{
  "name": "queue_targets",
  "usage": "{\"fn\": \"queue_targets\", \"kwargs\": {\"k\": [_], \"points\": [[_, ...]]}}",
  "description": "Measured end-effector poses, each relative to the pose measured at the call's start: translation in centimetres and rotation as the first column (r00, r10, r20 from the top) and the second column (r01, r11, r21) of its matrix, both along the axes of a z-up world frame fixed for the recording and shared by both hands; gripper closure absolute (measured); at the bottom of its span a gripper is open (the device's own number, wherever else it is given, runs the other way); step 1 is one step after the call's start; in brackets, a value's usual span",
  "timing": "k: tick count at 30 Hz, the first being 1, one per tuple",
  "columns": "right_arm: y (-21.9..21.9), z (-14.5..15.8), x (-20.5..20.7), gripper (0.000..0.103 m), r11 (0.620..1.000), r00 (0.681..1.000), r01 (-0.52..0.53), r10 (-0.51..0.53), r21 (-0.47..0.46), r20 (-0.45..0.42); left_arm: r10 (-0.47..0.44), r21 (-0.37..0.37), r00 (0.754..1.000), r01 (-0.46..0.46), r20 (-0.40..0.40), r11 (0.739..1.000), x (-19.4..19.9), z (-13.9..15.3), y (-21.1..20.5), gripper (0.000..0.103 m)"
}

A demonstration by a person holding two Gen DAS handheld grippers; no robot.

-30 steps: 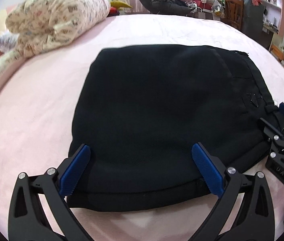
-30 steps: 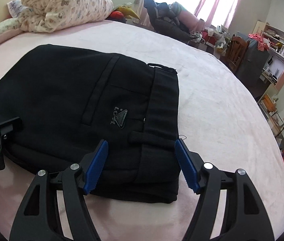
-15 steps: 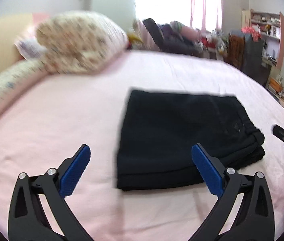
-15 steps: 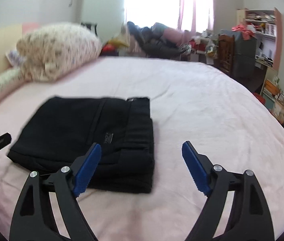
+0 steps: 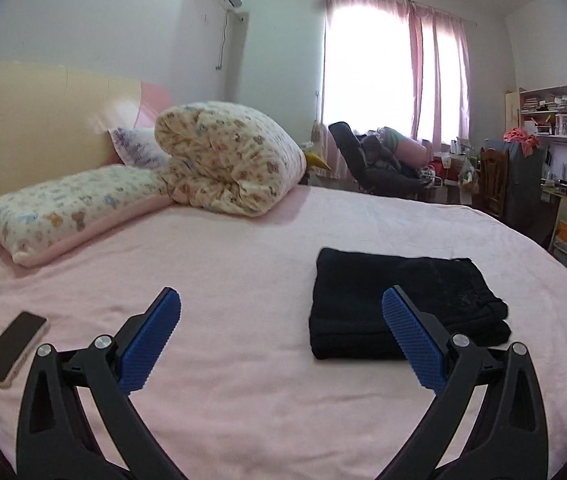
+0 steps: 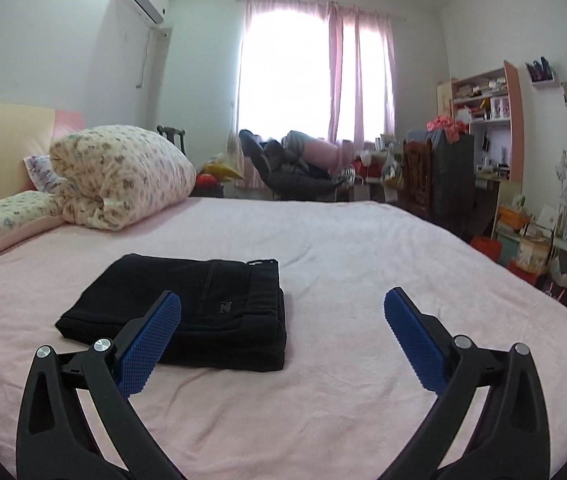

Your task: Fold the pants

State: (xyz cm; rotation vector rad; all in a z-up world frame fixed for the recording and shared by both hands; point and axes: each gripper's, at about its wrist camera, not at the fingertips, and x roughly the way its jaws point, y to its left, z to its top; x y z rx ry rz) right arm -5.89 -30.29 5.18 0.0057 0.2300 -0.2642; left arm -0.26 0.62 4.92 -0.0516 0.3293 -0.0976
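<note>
Change: both claws, left claw (image 5: 281,336) and right claw (image 6: 282,336), have pulled back, spread apart, empty
Pants (image 6: 187,312): folded on bed (image 6: 363,260), task looks done

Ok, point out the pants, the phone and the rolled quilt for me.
pants (image 6: 187,304), right wrist view, middle of the top fold.
phone (image 5: 13,346), left wrist view, centre of its dark screen.
quilt (image 5: 231,156), left wrist view, front of the roll.

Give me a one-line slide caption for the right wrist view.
Folded black pants lie on the pink bed, the open right gripper empty above it.
</note>
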Motion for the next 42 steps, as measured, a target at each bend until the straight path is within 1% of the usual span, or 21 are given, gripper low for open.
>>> {"fn": "queue_targets", "kwargs": {"k": [3,6,8,12,16,19,23,28,33,38,42], "points": [[0.8,-0.3,-0.8,0.001,1.0,1.0,-0.023,0.023,0.013,-0.009,-0.034,-0.026,0.998,0.033,-0.062,0.999,-0.1,-0.6,-0.2,0.002],[1.8,-1.1,-0.9,0.001,0.998,0.997,-0.05,0.052,0.043,-0.058,-0.055,-0.016,0.994,0.053,-0.095,0.998,-0.5,-1.8,-0.9,0.002],[2.5,-1.7,-0.9,0.001,0.996,0.994,-0.065,0.07,0.064,-0.085,-0.061,0.006,0.993,0.062,-0.102,0.998,-0.7,-2.5,-1.6,0.002],[3.9,-2.7,-0.7,0.001,0.995,0.987,-0.078,0.087,0.069,-0.138,-0.104,0.067,0.987,0.112,-0.121,0.991,-1.1,-3.4,-2.9,0.002],[4.9,-3.5,-0.3,0.001,0.993,0.979,-0.088,0.102,0.083,-0.176,-0.113,0.129,0.987,0.128,-0.118,0.983,-1.4,-3.9,-4.1,0.002],[5.6,-4.1,-0.1,0.001,0.991,0.974,-0.095,0.112,0.095,-0.195,-0.099,0.168,0.987,0.119,-0.125,0.979,-1.5,-4.5,-4.8,0.002],[6.5,-4.7,0.2,0.001,0.991,0.969,-0.097,0.116,0.097,-0.219,-0.108,0.178,0.985,0.131,-0.133,0.975,-1.5,-4.8,-5.1,0.002],[6.4,-5.1,0.1,0.001,0.991,0.967,-0.079,0.102,0.105,-0.233,-0.11,0.146,0.979,0.135,-0.171,0.98,-0.7,-5.4,-4.8,0.002],[6.2,-6.0,0.2,0.001,0.99,0.959,-0.058,0.091,0.127,-0.267,-0.111,0.121,0.972,0.138,-0.205,0.983,-0.3,-6.1,-4.7,0.002],[7.0,-6.5,0.3,0.001,0.994,0.958,-0.063,0.086,0.089,-0.274,-0.121,0.097,0.963,0.148,-0.243,0.984,0.0,-6.9,-4.7,0.002],[7.2,-6.9,0.5,0.001,0.994,0.956,-0.064,0.086,0.086,-0.281,-0.123,0.093,0.96,0.15,-0.253,0.984,0.1,-7.1,-4.7,0.002]]}}
